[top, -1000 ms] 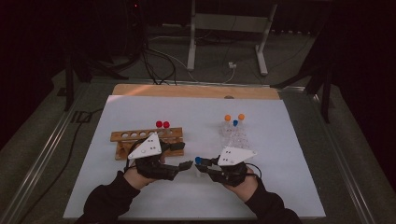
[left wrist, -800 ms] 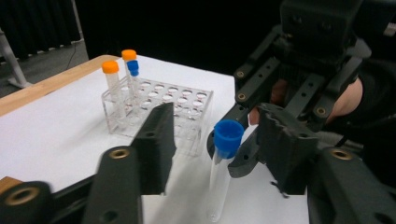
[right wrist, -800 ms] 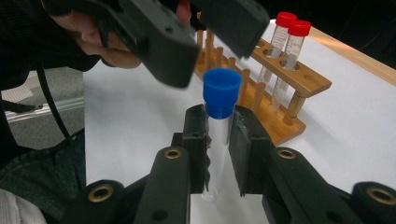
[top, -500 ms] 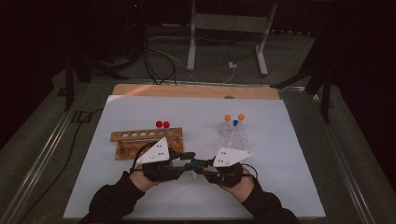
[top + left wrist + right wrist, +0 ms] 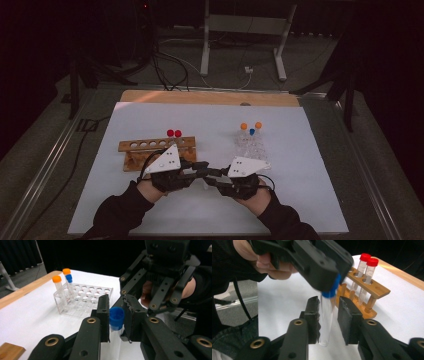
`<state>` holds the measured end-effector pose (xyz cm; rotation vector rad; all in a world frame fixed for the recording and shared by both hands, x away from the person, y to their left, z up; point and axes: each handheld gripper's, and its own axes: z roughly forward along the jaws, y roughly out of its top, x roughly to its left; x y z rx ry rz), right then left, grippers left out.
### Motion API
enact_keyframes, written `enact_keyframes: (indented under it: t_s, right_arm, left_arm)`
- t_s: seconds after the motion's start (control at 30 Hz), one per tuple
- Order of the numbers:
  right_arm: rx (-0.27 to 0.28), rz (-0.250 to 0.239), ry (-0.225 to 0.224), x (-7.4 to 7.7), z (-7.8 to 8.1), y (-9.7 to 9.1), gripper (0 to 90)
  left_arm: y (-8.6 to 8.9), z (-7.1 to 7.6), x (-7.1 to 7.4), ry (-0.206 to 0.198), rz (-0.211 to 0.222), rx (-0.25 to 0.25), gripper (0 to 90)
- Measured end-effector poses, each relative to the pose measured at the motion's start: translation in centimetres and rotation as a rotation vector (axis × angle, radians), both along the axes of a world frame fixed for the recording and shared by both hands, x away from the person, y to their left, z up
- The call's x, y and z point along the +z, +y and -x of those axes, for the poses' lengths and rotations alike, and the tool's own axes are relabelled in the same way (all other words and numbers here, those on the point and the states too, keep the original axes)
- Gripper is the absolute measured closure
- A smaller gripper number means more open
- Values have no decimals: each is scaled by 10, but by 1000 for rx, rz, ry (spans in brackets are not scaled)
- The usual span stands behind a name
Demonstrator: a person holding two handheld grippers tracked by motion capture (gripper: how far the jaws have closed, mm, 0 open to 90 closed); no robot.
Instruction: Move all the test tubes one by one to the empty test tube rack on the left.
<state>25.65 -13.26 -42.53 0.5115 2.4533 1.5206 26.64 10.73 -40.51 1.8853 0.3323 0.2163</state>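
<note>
A clear tube with a blue cap (image 5: 116, 317) hangs upright above the white mat (image 5: 310, 165), between the two hands. My left gripper (image 5: 117, 312) is shut on the cap, its jaws having just closed on it. My right gripper (image 5: 328, 305) has the tube's glass body (image 5: 326, 322) between its pads. Its jaws have just been opening: a gap shows at the right pad, and the left pad is close against the glass. In the high view the left gripper (image 5: 200, 171) and right gripper (image 5: 212, 179) meet tip to tip at the mat's front centre.
A wooden rack (image 5: 150, 146) with two red-capped tubes (image 5: 174, 133) stands behind my left hand. Behind my right hand is a clear plastic rack (image 5: 251, 147) holding two orange-capped tubes and a blue-capped one (image 5: 251, 132). The table's wooden edge (image 5: 210, 97) runs along the back.
The left gripper has swung in toward the right gripper, and its jaws have closed on the tube's blue cap. The right hand has kept its place.
</note>
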Motion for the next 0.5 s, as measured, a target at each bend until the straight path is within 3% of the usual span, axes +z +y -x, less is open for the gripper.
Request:
enact_keyframes:
  t_s: [0.13,0.23,0.5]
  right_arm:
    - [-18,-33,4,2,-1,-4,570]
    - [-35,-52,9,5,-2,-7,426]
    - [-98,-105,1,10,-3,-17,187]
  left_arm:
    - [9,-2,8,-13,-7,22,774]
    - [18,-4,14,-24,-12,48,774]
    - [51,-8,28,-51,-20,142,774]
